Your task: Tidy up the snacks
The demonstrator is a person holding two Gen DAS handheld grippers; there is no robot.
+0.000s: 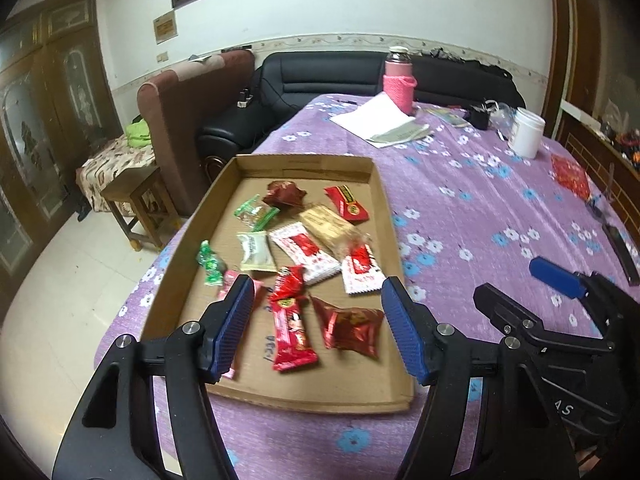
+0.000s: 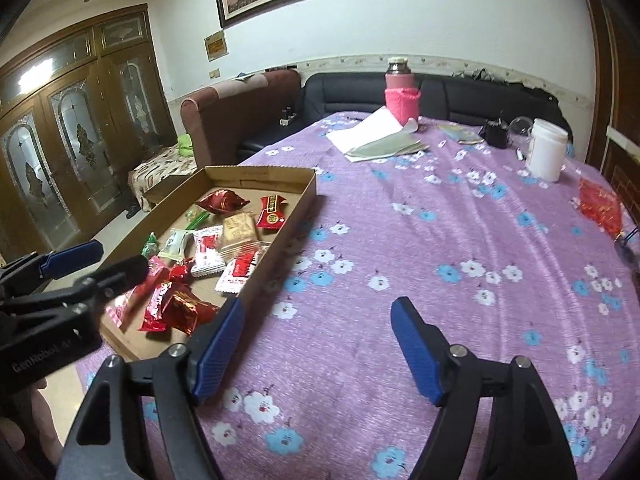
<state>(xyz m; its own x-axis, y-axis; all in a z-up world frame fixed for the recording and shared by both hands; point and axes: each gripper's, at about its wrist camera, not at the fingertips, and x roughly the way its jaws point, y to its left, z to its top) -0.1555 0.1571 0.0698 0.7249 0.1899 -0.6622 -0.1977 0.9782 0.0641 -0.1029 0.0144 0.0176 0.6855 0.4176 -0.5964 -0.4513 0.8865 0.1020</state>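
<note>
A shallow cardboard tray point(image 1: 384, 208) lies on the purple flowered tablecloth point(image 2: 420, 240) and holds several wrapped snacks. Among them are a dark red foil packet point(image 1: 348, 330), a long red bar point(image 1: 290, 336), a white-and-red packet point(image 1: 306, 252), a beige packet point(image 1: 328, 228) and a green candy point(image 1: 210, 264). My left gripper point(image 1: 319, 286) hangs open above the tray's near end, with nothing between its pads. My right gripper point(image 2: 319, 305) is open over bare cloth just right of the tray point(image 2: 280, 236), its left finger close to the tray's wall. Each gripper shows in the other's view.
At the table's far end stand a pink-sleeved bottle point(image 1: 398, 80), a white jar point(image 1: 528, 132), papers point(image 1: 376, 120) and a small black object point(image 1: 478, 114). A red bag point(image 1: 570, 174) lies at the right edge. Sofas and a wooden stool point(image 1: 140, 204) stand beyond the left edge.
</note>
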